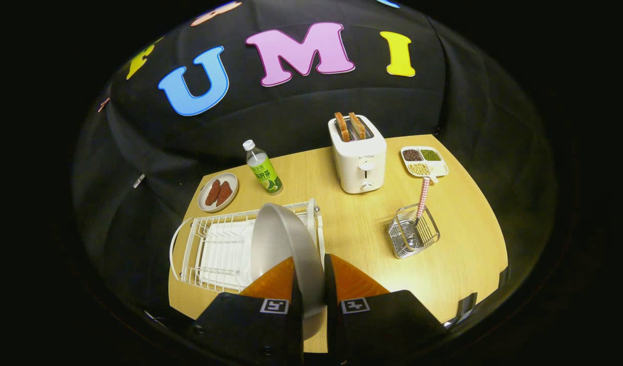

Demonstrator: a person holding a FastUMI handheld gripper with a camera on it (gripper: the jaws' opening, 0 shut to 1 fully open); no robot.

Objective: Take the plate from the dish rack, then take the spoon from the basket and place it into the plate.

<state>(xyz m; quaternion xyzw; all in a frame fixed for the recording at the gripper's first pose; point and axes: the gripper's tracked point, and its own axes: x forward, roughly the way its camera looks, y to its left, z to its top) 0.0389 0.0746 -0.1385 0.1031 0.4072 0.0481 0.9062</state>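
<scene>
**Plate clamped and lifted off rack; spoon waits far right**

Far left on the table [342,213]: small dish [218,191] with two reddish-brown pieces on it. Right of it a green-label bottle [263,170], upright. Near left: white wire dish rack [215,249], looks empty of other dishes.

Centre: plate [283,244], held on edge, tilted, its rim running down between the fingers. The hand-held gripper [311,284] is clamped on the plate's rim, one finger each side. Plate sits over the rack's right end; can't tell if its far edge touches the wires or is clear. Judgement: step one is about done, plate needs setting flat on bare table.

Right of centre, far: white toaster [360,155] with two slices of toast standing up in it. Farther right: divided tray [424,161] holding beans or grains in three sections.

Right, mid-distance: wire basket [413,234] with the spoon [422,198] standing in it, checked handle leaning up and away toward the tray. From the gripper the spoon lies ahead and to the right, well apart. Handle's long axis is near upright, so the next grasp likely comes from above or the side. Open table between rack and basket looks like the place for the plate.
</scene>
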